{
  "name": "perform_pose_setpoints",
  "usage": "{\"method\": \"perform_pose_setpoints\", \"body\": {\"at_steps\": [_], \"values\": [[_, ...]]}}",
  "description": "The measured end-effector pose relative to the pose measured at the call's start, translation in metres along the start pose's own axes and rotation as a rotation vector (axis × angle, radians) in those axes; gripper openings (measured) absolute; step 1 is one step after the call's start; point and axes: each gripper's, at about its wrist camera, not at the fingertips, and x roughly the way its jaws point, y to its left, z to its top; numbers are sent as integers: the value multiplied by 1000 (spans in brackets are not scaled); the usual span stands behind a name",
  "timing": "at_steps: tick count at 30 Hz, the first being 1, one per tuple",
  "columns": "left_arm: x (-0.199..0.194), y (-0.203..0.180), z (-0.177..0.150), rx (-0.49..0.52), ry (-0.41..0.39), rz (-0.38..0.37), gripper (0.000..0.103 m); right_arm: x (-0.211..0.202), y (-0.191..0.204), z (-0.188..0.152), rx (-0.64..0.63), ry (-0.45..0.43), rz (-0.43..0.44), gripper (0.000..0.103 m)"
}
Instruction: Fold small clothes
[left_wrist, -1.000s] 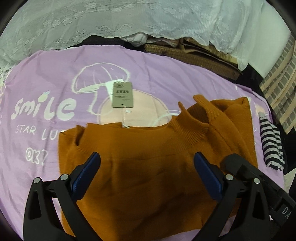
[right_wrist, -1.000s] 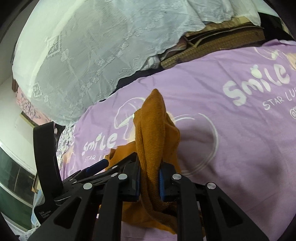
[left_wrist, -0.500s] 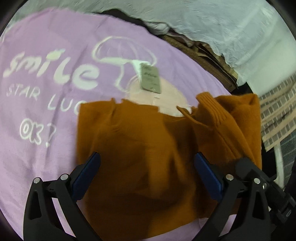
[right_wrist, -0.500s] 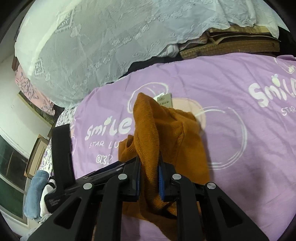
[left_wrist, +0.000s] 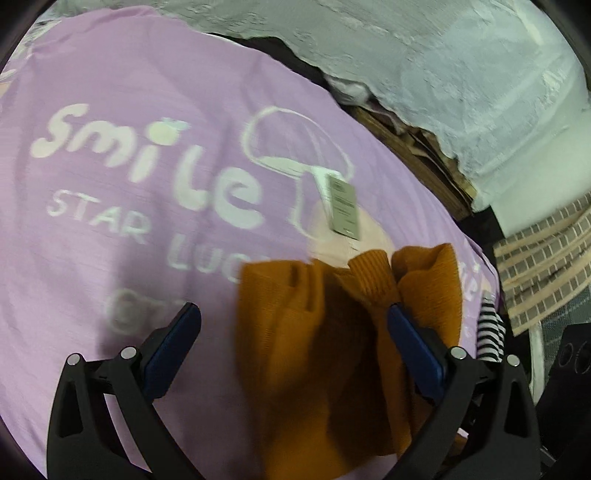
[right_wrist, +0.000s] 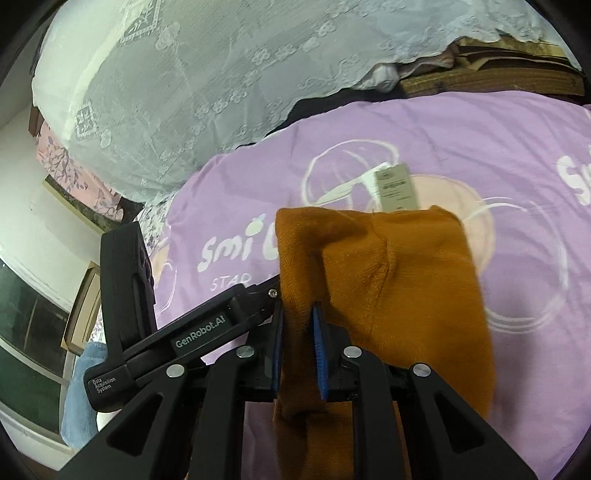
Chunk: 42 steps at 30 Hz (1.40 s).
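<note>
An orange knit sweater (left_wrist: 332, 350) lies on the purple "smile" sheet (left_wrist: 129, 240), folded over to about half its width, with a paper tag (left_wrist: 343, 206) beyond its collar. My left gripper (left_wrist: 291, 332) is open above the sweater's left edge and holds nothing. My right gripper (right_wrist: 297, 332) is shut on a fold of the sweater (right_wrist: 388, 295) and holds it over the garment. The tag (right_wrist: 395, 188) shows past it. The left gripper's body (right_wrist: 177, 332) shows at the left of the right wrist view.
A white lace cloth (right_wrist: 203, 92) covers things at the back, with wooden boards (left_wrist: 424, 155) under it. A black-and-white striped garment (left_wrist: 489, 328) lies at the sheet's right edge. A blue towel (right_wrist: 79, 391) lies off the bed at the left.
My right gripper has carried the sweater's side over the body, so the sweater is narrower. My left gripper has swung left and more purple sheet shows.
</note>
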Motion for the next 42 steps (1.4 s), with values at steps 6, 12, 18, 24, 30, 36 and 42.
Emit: {"method": "perform_pose_setpoints", "body": {"at_steps": [6, 12, 18, 24, 30, 36, 42], "values": [[0, 33, -6, -53, 17, 40, 99, 46, 11, -17, -31, 126, 3, 9], [-5, 28, -19, 15, 5, 104, 99, 59, -3, -39, -56, 196, -8, 6], [-21, 35, -18, -42, -12, 104, 99, 2, 3, -42, -200, 103, 44, 44], [-24, 33, -24, -45, 17, 93, 99, -33, -4, -79, -415, 73, -84, 59], [-11, 22, -34, -3, 42, 157, 99, -4, 15, -107, -708, 29, -282, 64], [-24, 22, -31, -18, 13, 183, 99, -12, 34, -90, -724, -58, -222, 17], [-30, 35, -30, -60, -2, 216, 99, 25, 24, -97, -670, 62, -186, 17]]}}
